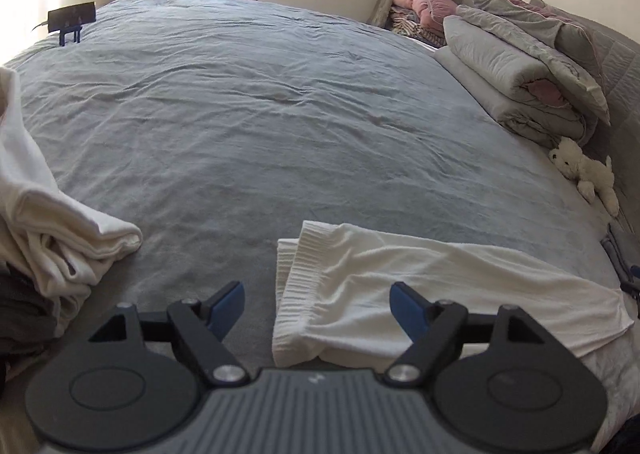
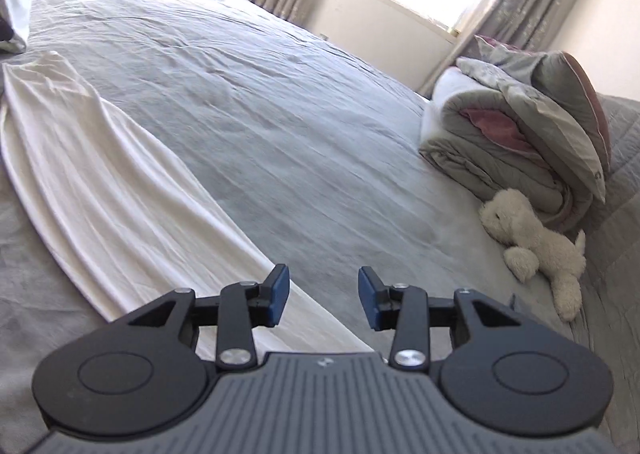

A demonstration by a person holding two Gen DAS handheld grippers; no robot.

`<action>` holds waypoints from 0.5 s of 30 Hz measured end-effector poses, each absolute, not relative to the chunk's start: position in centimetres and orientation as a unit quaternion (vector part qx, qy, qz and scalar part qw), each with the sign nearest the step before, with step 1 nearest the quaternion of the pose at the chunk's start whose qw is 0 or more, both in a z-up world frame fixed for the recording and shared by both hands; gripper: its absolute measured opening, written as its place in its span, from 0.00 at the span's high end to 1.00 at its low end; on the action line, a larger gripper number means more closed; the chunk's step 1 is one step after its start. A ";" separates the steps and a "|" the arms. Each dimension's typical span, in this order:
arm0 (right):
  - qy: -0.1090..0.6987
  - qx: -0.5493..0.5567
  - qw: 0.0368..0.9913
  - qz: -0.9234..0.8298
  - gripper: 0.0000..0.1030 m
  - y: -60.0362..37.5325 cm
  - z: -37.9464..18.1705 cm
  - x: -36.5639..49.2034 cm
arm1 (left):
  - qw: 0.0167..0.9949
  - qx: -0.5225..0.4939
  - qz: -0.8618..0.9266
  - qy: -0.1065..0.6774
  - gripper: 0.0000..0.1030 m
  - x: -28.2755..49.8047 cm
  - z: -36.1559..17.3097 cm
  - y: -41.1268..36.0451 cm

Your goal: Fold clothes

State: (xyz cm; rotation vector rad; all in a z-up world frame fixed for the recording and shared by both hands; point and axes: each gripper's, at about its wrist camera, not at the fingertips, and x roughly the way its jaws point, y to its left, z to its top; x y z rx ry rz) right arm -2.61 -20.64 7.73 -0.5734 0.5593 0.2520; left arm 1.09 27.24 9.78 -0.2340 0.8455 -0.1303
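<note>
So both my tongs are empty right now. My left gripper (image 1: 318, 304) has its jaws spread wide above the ribbed waistband end of the white pants (image 1: 420, 286), not touching the cloth. My right gripper (image 2: 323, 296) is partway apart with nothing between the blue pads, hovering just past the far end of those pants, which lie stretched out long across the grey bedsheet (image 1: 260, 114). A pile of white clothes (image 1: 52, 238) sits to the left; a folded duvet (image 2: 500, 142) and a plush dog (image 2: 536, 246) are off right.
</note>
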 end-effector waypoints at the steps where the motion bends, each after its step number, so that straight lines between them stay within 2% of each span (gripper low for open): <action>1: 0.263 -0.294 0.907 0.146 0.60 -18.6 7.7 -2.9 | 0.901 -0.127 -0.049 0.413 0.21 1.1 9.8 27.3; 8: 0.200 -0.344 0.872 0.284 0.60 -8.1 7.5 -4.7 | 0.849 -0.280 0.078 0.441 0.20 -0.6 8.1 28.1; 11: 0.216 -0.341 0.862 0.305 0.60 -5.8 6.3 -3.5 | 0.827 -0.324 0.093 0.450 0.20 -1.0 6.6 27.8; 13: 0.222 -0.347 0.854 0.318 0.66 -4.3 5.3 -3.4 | 0.822 -0.343 0.092 0.445 0.19 -0.8 5.1 27.6; 15: 0.227 -0.348 0.849 0.327 0.69 -3.6 4.4 -3.7 | 0.817 -0.360 0.093 0.442 0.20 -0.5 3.6 27.6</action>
